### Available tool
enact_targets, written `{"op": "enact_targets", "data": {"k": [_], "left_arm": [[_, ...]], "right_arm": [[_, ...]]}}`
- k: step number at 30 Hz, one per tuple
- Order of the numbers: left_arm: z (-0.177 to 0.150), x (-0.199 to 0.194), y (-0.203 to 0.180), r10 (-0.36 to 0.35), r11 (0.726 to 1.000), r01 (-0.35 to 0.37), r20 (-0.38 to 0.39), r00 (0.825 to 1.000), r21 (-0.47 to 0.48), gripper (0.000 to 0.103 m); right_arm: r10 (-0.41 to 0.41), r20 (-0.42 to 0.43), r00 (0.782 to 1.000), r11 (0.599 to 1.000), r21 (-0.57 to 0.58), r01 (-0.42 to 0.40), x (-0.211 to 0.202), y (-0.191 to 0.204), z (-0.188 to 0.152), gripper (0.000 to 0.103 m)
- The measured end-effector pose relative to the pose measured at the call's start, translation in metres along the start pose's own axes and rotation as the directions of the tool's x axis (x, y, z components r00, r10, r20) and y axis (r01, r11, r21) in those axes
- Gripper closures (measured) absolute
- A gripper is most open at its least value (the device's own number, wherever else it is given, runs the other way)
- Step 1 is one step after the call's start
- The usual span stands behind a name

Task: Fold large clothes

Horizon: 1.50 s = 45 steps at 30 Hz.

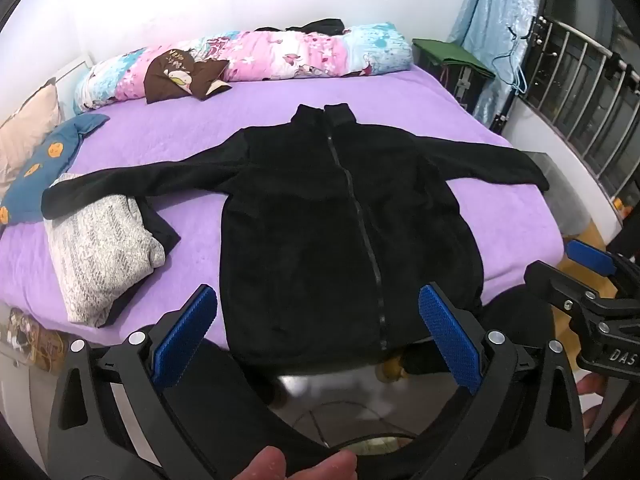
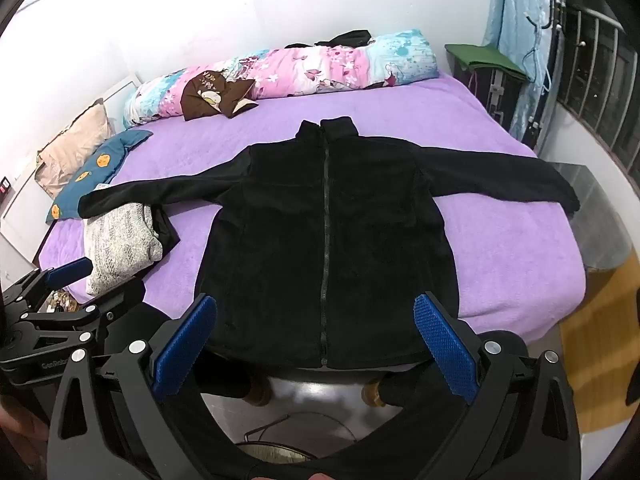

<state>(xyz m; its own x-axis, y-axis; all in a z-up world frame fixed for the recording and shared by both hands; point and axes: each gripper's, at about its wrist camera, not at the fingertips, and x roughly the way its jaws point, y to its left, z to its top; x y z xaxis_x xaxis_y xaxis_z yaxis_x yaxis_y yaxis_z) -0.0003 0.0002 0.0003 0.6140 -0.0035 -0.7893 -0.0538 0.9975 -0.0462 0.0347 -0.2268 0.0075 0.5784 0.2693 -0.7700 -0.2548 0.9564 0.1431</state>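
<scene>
1. Black fleece jacket (image 1: 320, 216) (image 2: 324, 220): spread flat, front side up, on the purple bedsheet (image 1: 400, 92) (image 2: 420, 104), roughly at the middle of the bed.
2. Zipper (image 1: 360, 216) (image 2: 325, 216): closed along the full length, from collar to hem (collar standing, pointing toward the far wall).
3. Sleeves: both extended outward to the sides. Sleeve toward the folded clothes ends on top of the grey knit garment (image 1: 100, 252) (image 2: 120, 248); opposite sleeve reaches the bed edge near the window side.
4. Hem: hanging slightly over the near edge of the bed, facing both cameras.
5. Fabric: matte, dark, mostly smooth, with only faint creases visible.
6. Left gripper (image 1: 316, 328) (image 2: 64, 280): held above the near bed edge, in front of the hem, fingers pointing at the jacket. Tongs spread wide apart, nothing between the blue pads (image 1: 186, 336); no contact with the fabric.
7. Right gripper (image 2: 316, 332) (image 1: 576, 276): held beside the left one at similar height, also aimed at the hem. Tongs likewise wide apart and holding nothing (blue pads (image 2: 444, 344) clear of the fleece).
8. Surroundings: floral rolled quilt (image 1: 248, 60) (image 2: 280, 72) along the far wall, blue pillow (image 1: 44, 164) (image 2: 96, 172) beside the grey knit garment.
</scene>
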Motion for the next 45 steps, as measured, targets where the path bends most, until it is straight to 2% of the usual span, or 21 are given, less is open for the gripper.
{"op": "enact_targets", "data": {"k": [32,45], "left_arm": [[-0.0019,-0.0021,0.0026,0.003,1.0,-0.003,-0.002,1.0,0.002,0.006],[-0.0002,-0.0029,0.0074,-0.009,1.0,0.009,-0.003,1.0,-0.026,0.006]], "right_arm": [[-0.008,0.01,1.0,1.0,-0.01,0.008,-0.0006,-0.0042,0.0008,0.006],[-0.005,0.013,1.0,1.0,-0.015,0.005,-0.0001,-0.0038,0.0022,0.006]]}}
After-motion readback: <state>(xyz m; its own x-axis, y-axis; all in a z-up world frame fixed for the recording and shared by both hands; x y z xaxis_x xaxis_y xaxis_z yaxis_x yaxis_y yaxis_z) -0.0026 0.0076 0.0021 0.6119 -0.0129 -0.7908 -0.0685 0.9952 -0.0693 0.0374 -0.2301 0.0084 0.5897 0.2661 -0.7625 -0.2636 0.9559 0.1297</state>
